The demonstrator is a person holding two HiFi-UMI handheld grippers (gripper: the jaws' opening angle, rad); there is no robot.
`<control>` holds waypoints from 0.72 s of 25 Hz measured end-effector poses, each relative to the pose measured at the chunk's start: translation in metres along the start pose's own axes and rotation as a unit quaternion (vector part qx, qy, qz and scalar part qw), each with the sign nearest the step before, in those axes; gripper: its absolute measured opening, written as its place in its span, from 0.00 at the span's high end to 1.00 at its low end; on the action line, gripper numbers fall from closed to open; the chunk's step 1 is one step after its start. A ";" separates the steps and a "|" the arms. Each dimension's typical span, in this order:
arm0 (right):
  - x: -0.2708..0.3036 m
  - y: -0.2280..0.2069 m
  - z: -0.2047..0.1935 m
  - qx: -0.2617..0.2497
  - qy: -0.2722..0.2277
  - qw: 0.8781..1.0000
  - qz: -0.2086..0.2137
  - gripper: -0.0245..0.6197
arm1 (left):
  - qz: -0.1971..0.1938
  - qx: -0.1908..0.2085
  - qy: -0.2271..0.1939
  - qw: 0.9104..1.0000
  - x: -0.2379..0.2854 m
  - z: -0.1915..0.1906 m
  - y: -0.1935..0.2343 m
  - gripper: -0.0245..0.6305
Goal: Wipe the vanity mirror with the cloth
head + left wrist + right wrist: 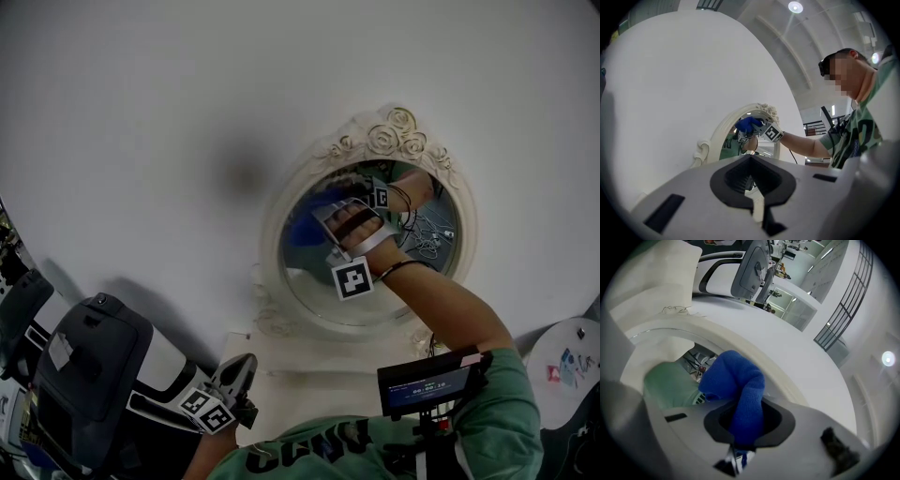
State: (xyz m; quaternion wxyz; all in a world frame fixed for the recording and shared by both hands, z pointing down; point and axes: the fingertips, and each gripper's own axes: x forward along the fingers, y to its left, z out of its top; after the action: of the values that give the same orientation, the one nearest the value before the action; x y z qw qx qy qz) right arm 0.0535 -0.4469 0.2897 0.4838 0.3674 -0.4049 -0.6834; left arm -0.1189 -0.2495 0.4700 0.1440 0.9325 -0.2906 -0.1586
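wiping looks under way. a plain white wall (pixel 141 112) backs the vanity mirror (pixel 319 291), an oval of smooth glass in a cream frame carved with roses. at its upper glass, the right gripper (pixel 740 427) is clamped tight on the cloth (pixel 740 394), a soft blue knit wad. next, i judge, it needs steady sweeps down the glass. below the mirror, the left gripper (pixel 752 187) hangs closed, holding nothing.

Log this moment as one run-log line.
step: wiping | right gripper: shut on blue cloth, cloth at upper left of vanity mirror glass | left gripper: shut, empty, low, clear of mirror
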 end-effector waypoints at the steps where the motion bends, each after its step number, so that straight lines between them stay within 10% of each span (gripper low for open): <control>1: -0.009 0.006 -0.011 0.001 0.005 1.000 0.004 0.89 | -0.006 0.001 0.002 1.000 0.005 0.000 -0.003 0.96; 18: -0.169 0.090 -0.240 -0.015 0.205 0.977 0.058 0.89 | -0.078 -0.010 0.042 0.996 0.068 -0.022 -0.035 0.96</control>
State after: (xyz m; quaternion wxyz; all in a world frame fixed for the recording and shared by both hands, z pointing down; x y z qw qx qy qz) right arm 0.3454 -0.3506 0.2934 0.6011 0.4683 -0.3076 -0.5699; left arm -0.0403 -0.2577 0.4632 0.1526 0.9568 -0.2088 -0.1325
